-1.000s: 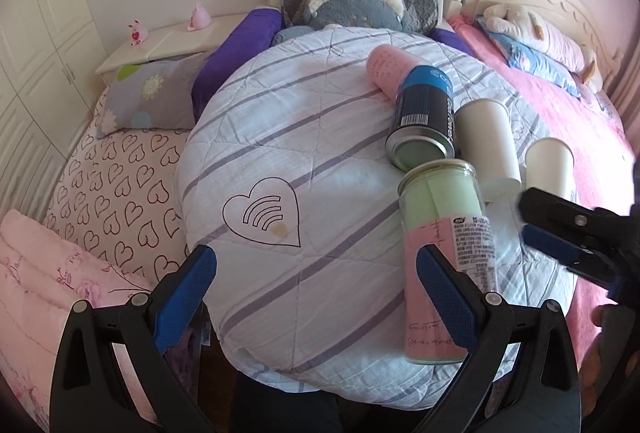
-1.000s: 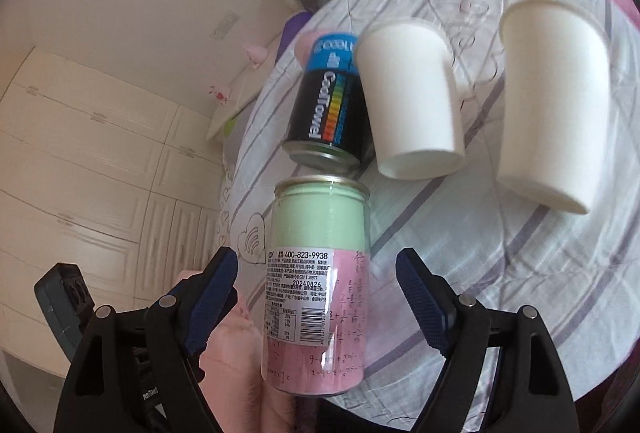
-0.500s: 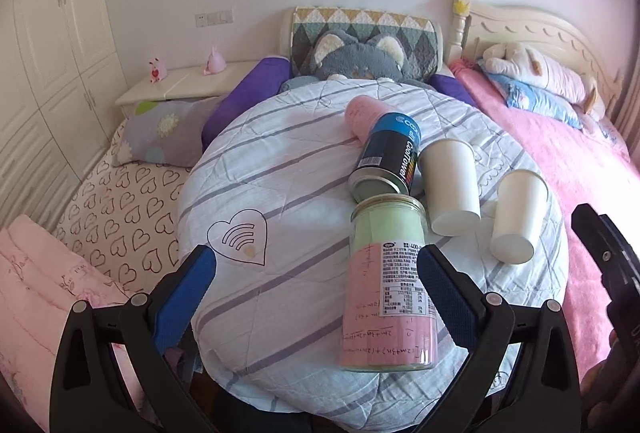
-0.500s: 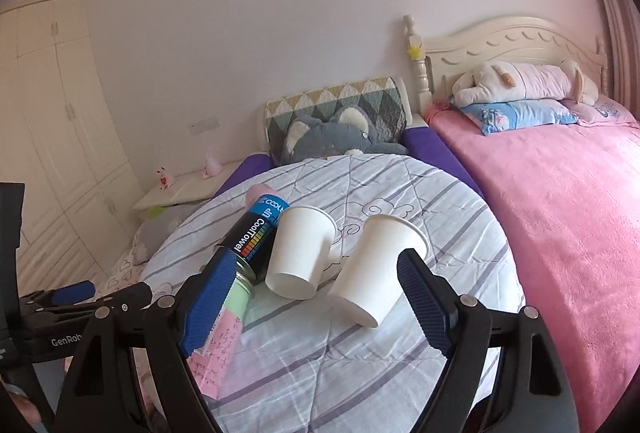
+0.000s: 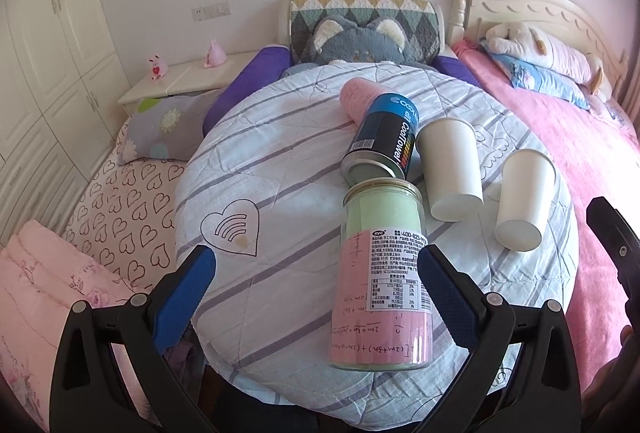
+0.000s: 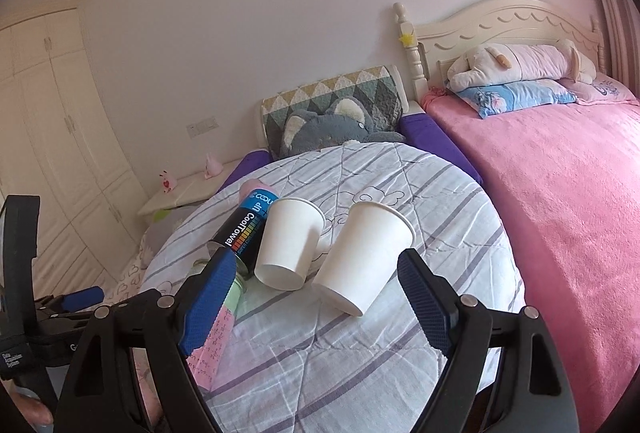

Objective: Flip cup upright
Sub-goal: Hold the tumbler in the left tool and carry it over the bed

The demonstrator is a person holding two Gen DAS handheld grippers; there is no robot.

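Note:
Two white paper cups stand upside down on the round table with a striped cloth point(image 5: 280, 169). The left cup point(image 5: 450, 169) point(image 6: 290, 243) is beside a black and blue can. The right cup point(image 5: 522, 205) point(image 6: 364, 257) stands apart to its right. My left gripper point(image 5: 316, 291) is open and empty, near the table's front edge, with a green and pink jar between its fingers' line of sight. My right gripper point(image 6: 316, 299) is open and empty, facing the right cup from the front.
A green and pink jar point(image 5: 382, 273) point(image 6: 216, 325), a black and blue can point(image 5: 384, 141) point(image 6: 244, 233) and a pink cylinder point(image 5: 358, 99) lie on their sides on the table. A pink bed point(image 6: 560, 193) lies to the right, a nightstand point(image 5: 180, 81) at back left.
Both grippers have pulled back and levelled out from a close downward view of the jar and cups. The right gripper now faces the two cups. Nothing on the table moved.

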